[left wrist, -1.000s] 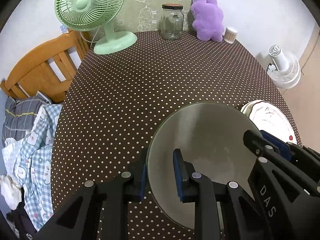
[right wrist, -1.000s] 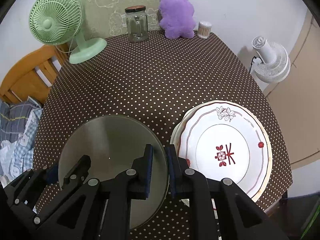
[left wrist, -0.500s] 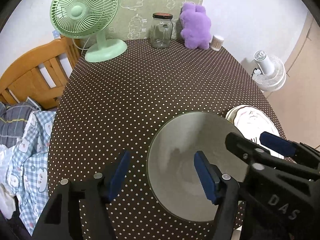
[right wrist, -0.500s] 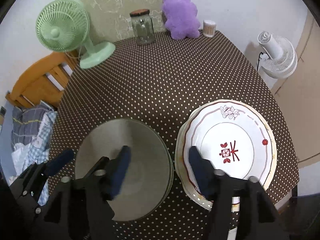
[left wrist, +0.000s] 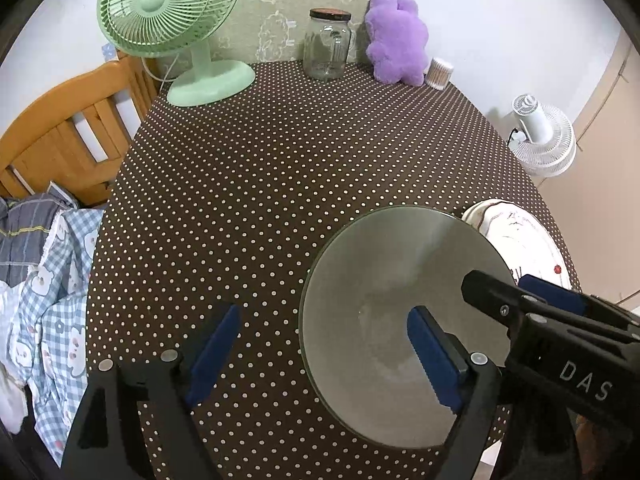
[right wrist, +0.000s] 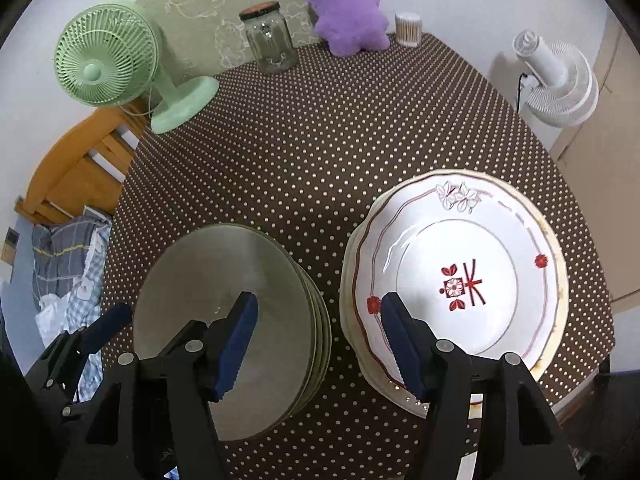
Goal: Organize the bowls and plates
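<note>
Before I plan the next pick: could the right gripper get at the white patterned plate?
Probably yes. The right gripper is open and holds nothing, just above the gap between the grey bowls and the white plate, whose near rim is unobstructed.

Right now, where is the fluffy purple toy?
The purple plush toy sits at the table's far edge by the wall, between the glass jar and the small cotton swab tub.

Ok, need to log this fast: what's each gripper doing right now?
Left gripper: jaws opening, straddling the rim of the grey bowls, gripping nothing.
Right gripper: open, holding nothing, above the gap between bowls and white plates.
</note>
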Tool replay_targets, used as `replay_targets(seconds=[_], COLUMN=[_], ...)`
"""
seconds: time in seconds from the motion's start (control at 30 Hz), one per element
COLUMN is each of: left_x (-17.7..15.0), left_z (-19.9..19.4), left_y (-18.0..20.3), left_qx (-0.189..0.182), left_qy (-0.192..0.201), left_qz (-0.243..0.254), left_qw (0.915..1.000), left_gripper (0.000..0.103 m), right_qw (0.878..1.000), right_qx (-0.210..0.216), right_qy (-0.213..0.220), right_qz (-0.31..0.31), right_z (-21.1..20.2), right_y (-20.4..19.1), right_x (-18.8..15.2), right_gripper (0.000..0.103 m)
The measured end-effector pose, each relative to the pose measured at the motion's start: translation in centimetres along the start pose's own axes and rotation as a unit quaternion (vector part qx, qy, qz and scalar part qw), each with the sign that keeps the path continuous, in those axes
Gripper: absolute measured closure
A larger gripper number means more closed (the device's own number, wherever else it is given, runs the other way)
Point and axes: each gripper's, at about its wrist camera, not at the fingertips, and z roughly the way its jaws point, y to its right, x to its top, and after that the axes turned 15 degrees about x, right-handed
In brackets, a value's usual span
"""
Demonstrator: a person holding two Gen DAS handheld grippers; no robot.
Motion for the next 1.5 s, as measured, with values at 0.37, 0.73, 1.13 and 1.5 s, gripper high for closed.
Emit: replay_targets(seconds=[0.37,0.73,1.13,1.5], left_x=[0.0,0.2,0.0,-0.2], left_z=[1.9,2.1,3.1,4.0], left_y=[0.5,0.4,0.4,0.9], left_qx=[0.005,-0.002,-0.013,-0.090], left_qy=[-0.017,-0.028,-0.035,-0.049], left_qz=[-0.004,-0.014,-0.009,-0.016], left_qw=[0.9998,0.9995,0.9993,0.9946], left_gripper=[0.016,0.019,0.025,0.045], right_qw=[0.999,0.999,0.997,0.995], right_qx=[0.021,0.013,0.048,0.077], right_qy=[-0.022,-0.036,-0.061,-0.056], right_qz=[0.015,-0.025,0.004,0.027], right_z=[2.5,3.5,5.5,5.6], right_y=[1.6,0.2,1.2,2.0], right_x=[0.7,1.4,1.1,0.7], right_gripper=[0.039,0.061,0.061,0.061])
